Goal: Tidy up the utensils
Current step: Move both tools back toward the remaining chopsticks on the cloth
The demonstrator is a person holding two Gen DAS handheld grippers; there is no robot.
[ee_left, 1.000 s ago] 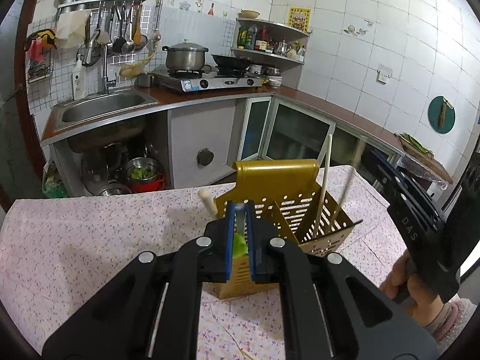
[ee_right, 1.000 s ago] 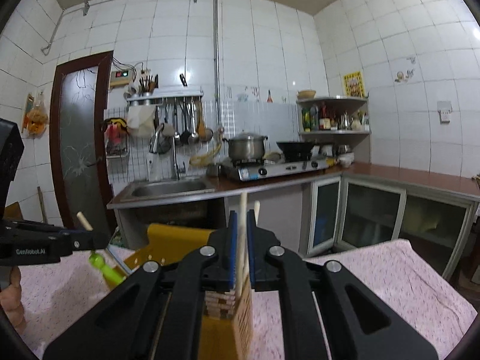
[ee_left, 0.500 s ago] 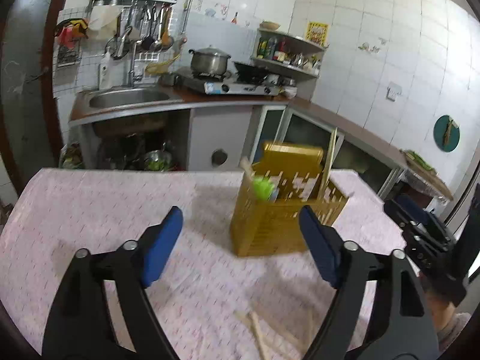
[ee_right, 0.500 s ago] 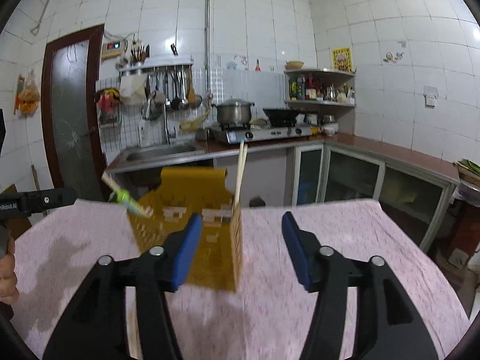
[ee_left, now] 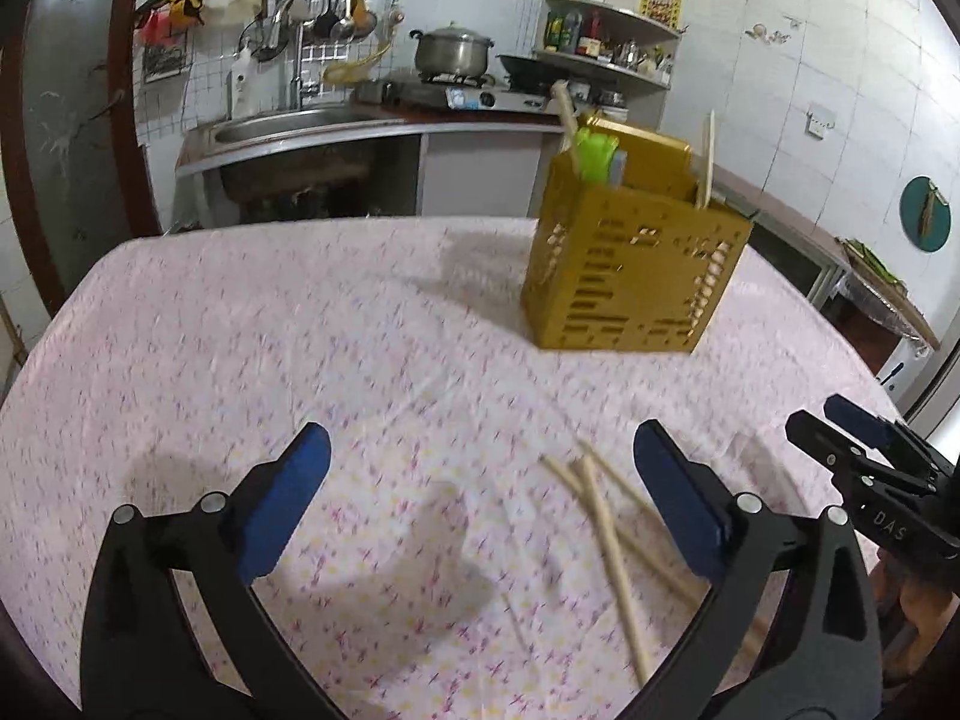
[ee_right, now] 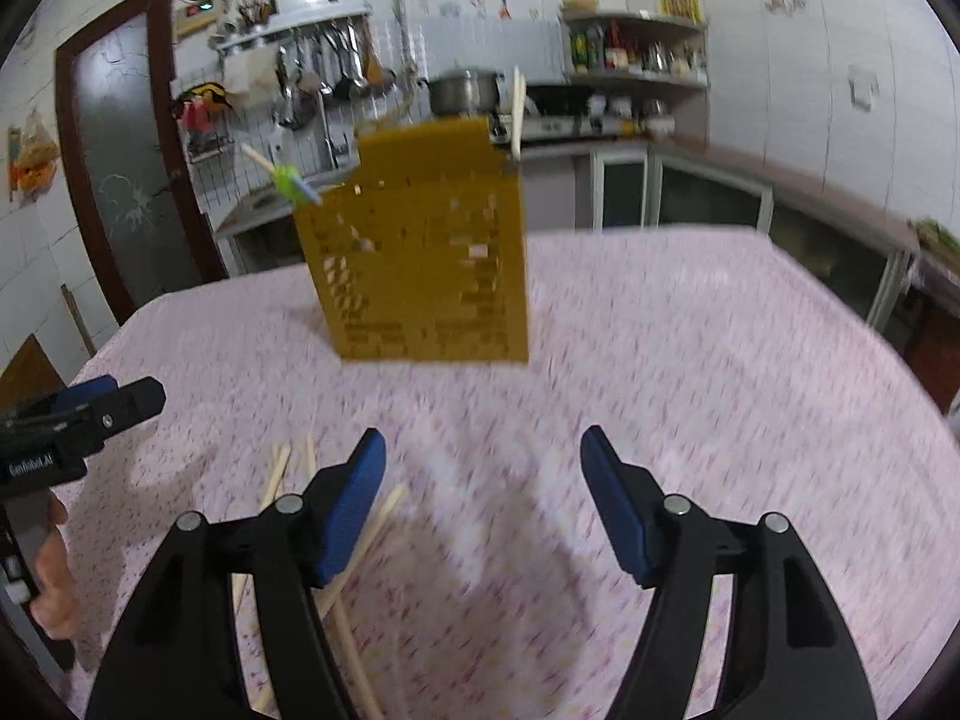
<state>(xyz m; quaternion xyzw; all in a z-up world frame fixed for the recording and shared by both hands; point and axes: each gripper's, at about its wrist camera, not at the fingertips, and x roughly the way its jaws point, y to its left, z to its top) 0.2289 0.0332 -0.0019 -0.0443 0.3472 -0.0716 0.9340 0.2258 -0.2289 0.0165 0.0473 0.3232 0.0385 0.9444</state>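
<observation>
A yellow perforated utensil holder (ee_left: 636, 264) stands on the pink floral table; it also shows in the right wrist view (ee_right: 420, 252). A green-handled utensil (ee_left: 591, 156) and a chopstick (ee_left: 707, 162) stick out of it. Several loose wooden chopsticks (ee_left: 606, 528) lie on the cloth between the two grippers, and show in the right wrist view (ee_right: 288, 468). My left gripper (ee_left: 480, 498) is open and empty above the cloth. My right gripper (ee_right: 483, 498) is open and empty, right of the chopsticks.
The table (ee_left: 300, 330) has a rounded edge with the kitchen counter, sink (ee_left: 288, 126) and stove with a pot (ee_left: 453, 54) behind it. A dark door (ee_right: 120, 168) stands at the left. The other gripper appears at each view's side edge.
Both grippers opened, letting go of the green utensil and the chopstick in the holder, then pulled back and down toward the loose chopsticks on the table.
</observation>
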